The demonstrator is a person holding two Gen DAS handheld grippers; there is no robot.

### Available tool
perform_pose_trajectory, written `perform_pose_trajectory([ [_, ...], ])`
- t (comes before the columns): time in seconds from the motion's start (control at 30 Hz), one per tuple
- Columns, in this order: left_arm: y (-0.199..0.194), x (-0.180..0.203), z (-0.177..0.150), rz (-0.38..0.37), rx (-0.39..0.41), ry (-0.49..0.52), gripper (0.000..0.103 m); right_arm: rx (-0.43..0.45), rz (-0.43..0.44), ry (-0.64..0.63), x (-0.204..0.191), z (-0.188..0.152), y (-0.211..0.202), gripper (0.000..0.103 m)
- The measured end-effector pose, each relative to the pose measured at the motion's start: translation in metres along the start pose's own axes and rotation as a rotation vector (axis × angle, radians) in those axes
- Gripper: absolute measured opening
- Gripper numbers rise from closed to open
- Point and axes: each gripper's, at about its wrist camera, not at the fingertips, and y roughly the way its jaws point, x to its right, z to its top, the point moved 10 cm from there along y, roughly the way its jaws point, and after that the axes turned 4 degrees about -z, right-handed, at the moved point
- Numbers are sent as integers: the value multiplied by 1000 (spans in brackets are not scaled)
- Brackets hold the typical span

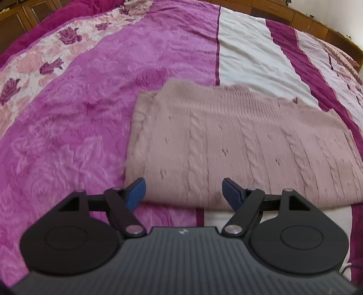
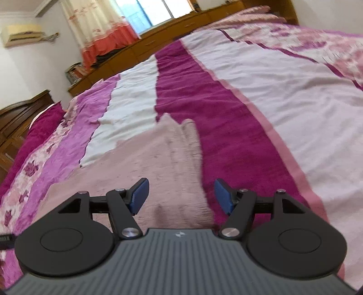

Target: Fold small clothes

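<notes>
Both my left gripper and right gripper stood wide, empty. Pink cable-knit sweater looked soft, floppy; best pinched at near corners.

wide bed under a striped magenta, white and rose-print cover. low wooden cabinets along white walls. bright window with a cream and orange curtain. air conditioner mounted high.

Each hand-held gripper has a ribbed dark grey body, a small white logo at its far edge, two round black discs, black linkage arms on silver pivot screws, and blue-padded fingers: left gripper, right gripper.
</notes>
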Motion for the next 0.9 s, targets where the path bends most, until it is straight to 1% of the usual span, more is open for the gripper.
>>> perform_pose_trajectory([
  [0.1,0,0,-12,-7,-22,-29,76,-47,-3,40,12,-4,6,71],
  [0.2,0,-3,-23,-7,-42,-61,76,-86,12,76,18,-10,14,71],
  [0.33,-2,-9,-33,1,-56,-84,76,-118,58,116,18,-15,23,71],
  [0.43,-5,-14,-36,17,-59,-93,76,-139,110,161,11,-15,31,71],
  [0.53,-6,-16,-39,15,-64,-97,76,-150,144,200,3,-13,37,71],
  [0.7,-10,-15,-42,44,-48,-61,76,-131,143,236,-3,-8,44,71],
  [0.73,-11,-15,-42,47,-46,-55,76,-125,140,242,-4,-7,45,69],
  [0.8,-11,-14,-44,40,-48,-56,76,-120,143,236,-7,-6,46,61],
  [0.83,-10,-14,-45,34,-51,-60,76,-120,144,228,-8,-6,46,52],
  [0.87,-10,-15,-46,30,-53,-61,76,-118,143,219,-9,-5,46,47],
  [0.9,-10,-15,-47,29,-54,-61,76,-113,141,209,-9,-5,46,45],
])
